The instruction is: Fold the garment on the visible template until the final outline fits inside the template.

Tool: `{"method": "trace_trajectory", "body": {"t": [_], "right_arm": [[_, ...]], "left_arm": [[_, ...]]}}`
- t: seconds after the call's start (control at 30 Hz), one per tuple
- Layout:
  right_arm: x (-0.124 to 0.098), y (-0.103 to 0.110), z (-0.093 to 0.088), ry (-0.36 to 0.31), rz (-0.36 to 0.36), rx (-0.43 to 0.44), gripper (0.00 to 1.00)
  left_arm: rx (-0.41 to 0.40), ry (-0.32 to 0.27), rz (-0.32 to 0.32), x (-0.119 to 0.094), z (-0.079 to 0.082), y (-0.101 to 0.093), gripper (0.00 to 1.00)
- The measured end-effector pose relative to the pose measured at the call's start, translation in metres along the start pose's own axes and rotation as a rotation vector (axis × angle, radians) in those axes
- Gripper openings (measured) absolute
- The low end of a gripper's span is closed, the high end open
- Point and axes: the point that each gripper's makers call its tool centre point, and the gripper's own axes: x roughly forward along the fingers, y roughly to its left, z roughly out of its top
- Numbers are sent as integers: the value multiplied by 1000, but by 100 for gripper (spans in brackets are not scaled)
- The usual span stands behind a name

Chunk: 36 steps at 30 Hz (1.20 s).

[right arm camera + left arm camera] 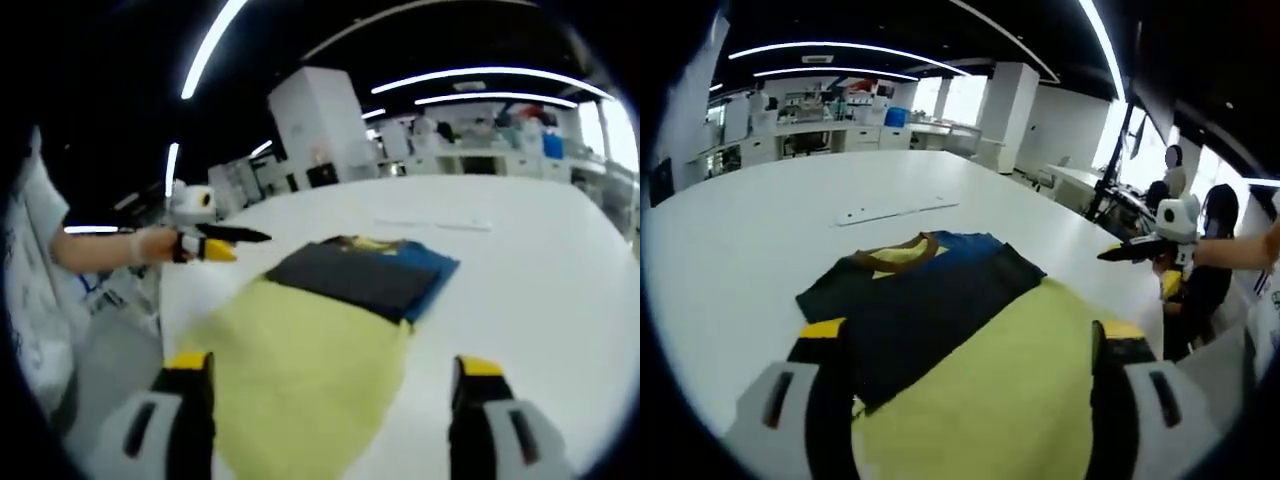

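Note:
A folded dark navy garment with a blue part and a brown collar over yellow lies on the white table. Its near part rests on the far end of a yellow template sheet. My left gripper is open, its jaws wide apart above the near part of the sheet and holding nothing. The right gripper view shows the same garment and yellow sheet. My right gripper is open over the sheet's near corner. Each gripper shows in the other's view, in the air beside the table: right, left.
A thin white strip lies on the table beyond the garment, also seen as a strip. The table edge runs close to the sheet on the right. People stand past that edge. Benches line the far wall.

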Motion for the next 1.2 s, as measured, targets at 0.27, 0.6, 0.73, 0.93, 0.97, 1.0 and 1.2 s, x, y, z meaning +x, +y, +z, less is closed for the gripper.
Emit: {"method": "trace_trajectory", "body": {"t": [0.27,0.6,0.73,0.93,0.97,1.0,1.2], "right_arm": [[-3,8,3,10,-1,-34,99],[-13,10,-11,62,-11,-72,97],[-18,11,-17,76,-24,-77,98],[-28,14,-39,136,-41,-87,96],[-30,13,-45,152,-50,-82,95],[-31,13,-48,160,-55,-80,95],[-42,13,-76,224,-81,-70,88]], "left_arm": [[-6,26,56,-44,-25,6,97],[-34,95,78,-78,-61,-1,92],[-32,126,85,-87,-74,-1,92],[-40,176,72,-98,-93,-15,90],[-40,192,62,-100,-98,-17,89],[-39,209,62,-101,-103,-17,89],[-74,280,47,-111,-132,-21,85]]}}
